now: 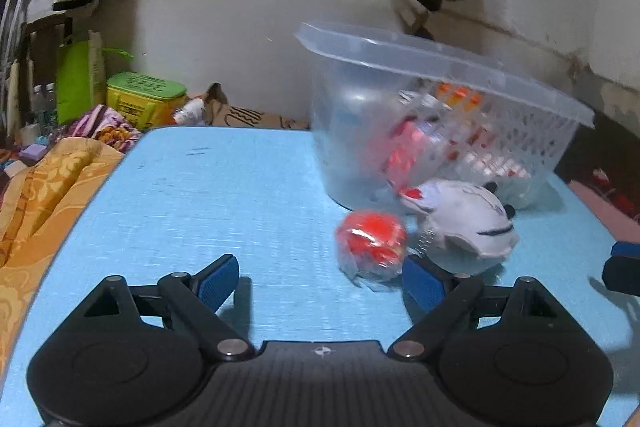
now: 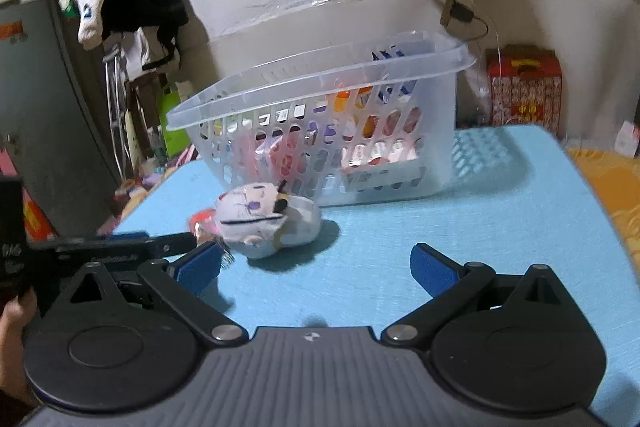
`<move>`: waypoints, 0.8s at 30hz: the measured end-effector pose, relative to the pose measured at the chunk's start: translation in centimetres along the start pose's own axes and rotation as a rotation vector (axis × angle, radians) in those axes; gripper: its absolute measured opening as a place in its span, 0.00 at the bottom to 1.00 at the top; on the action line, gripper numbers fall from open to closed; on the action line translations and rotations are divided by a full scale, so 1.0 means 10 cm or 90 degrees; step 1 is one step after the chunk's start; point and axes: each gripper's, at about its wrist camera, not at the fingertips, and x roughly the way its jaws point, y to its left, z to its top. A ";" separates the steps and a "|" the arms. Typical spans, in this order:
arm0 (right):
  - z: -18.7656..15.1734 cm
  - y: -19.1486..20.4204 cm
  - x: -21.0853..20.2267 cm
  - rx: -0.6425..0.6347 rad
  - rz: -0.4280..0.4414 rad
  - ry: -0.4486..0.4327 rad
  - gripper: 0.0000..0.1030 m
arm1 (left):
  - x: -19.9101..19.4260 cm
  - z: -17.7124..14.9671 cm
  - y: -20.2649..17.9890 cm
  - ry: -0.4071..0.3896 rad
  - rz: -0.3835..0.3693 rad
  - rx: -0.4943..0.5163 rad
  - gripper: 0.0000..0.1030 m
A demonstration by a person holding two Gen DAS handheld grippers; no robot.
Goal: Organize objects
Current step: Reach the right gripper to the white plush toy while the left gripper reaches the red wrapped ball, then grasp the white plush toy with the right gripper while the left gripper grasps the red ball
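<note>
Blue counter (image 1: 240, 187): left gripper (image 1: 320, 281), released, should centre on the red ball (image 1: 370, 243) before clenching.

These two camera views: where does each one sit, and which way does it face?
Left wrist view: on the left hand-held gripper, facing the red ball, white plush toy and clear basket; its open fingers show.
Right wrist view: on the right hand-held gripper, facing the same toy and basket from the other side; open fingers show.
Shared: toy, basket, blue table.

Translucent glossy plastic basket (image 1: 440, 75), matt textured blue tabletop (image 1: 240, 195), soft cloth plush toy (image 1: 468, 223)
</note>
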 end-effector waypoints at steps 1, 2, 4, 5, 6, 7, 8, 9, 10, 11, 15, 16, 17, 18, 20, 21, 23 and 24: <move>0.01 0.03 0.08 0.011 -0.001 0.009 1.00 | -0.01 0.01 0.05 -0.003 0.003 -0.011 0.89; 0.03 0.08 0.20 0.016 -0.007 0.026 1.00 | 0.00 0.01 0.09 -0.001 0.009 -0.021 0.89; 0.06 0.18 0.38 0.007 -0.020 0.039 1.00 | 0.03 0.01 0.19 0.009 0.021 -0.044 0.89; 0.07 0.24 0.45 -0.002 -0.027 0.033 1.00 | 0.04 0.01 0.24 0.013 0.019 -0.057 0.89; 0.09 0.29 0.51 -0.013 -0.035 0.025 1.00 | 0.04 0.01 0.29 0.013 0.011 -0.069 0.89; 0.11 0.33 0.57 -0.020 -0.043 0.022 1.00 | 0.03 0.01 0.33 0.009 0.010 -0.074 0.89; 0.13 0.36 0.63 -0.022 -0.048 0.024 1.00 | 0.04 0.01 0.35 0.009 0.016 -0.076 0.89; 0.15 0.37 0.69 -0.017 -0.047 0.027 1.00 | 0.04 0.01 0.37 0.008 0.016 -0.080 0.89; 0.16 0.38 0.74 -0.011 -0.046 0.034 1.00 | 0.05 0.01 0.39 0.007 0.011 -0.086 0.89; 0.16 0.38 0.79 -0.008 -0.038 0.044 0.99 | 0.05 0.00 0.40 0.005 0.006 -0.089 0.89; 0.15 0.36 0.71 -0.009 0.000 0.053 0.79 | 0.06 0.00 0.35 0.007 -0.012 -0.073 0.89; 0.14 0.39 0.64 -0.031 -0.018 0.042 0.79 | 0.06 0.00 0.32 0.007 -0.018 -0.067 0.89; 0.14 0.40 0.56 -0.051 -0.029 0.038 0.79 | 0.06 0.01 0.30 0.006 -0.027 -0.063 0.89; 0.14 0.41 0.48 -0.058 -0.033 0.032 0.79 | 0.06 0.01 0.28 0.002 -0.038 -0.060 0.89; 0.12 0.35 0.32 -0.056 -0.028 0.034 0.79 | 0.09 0.04 0.22 0.001 -0.055 -0.057 0.89; 0.11 0.32 0.24 -0.059 -0.033 0.034 0.79 | 0.10 0.05 0.18 0.001 -0.061 -0.056 0.89; 0.08 0.26 0.12 -0.062 -0.048 0.031 0.79 | 0.14 0.09 0.10 0.003 -0.068 -0.057 0.89; 0.08 0.22 0.09 -0.061 -0.051 0.034 0.79 | 0.17 0.11 0.05 0.006 -0.070 -0.053 0.89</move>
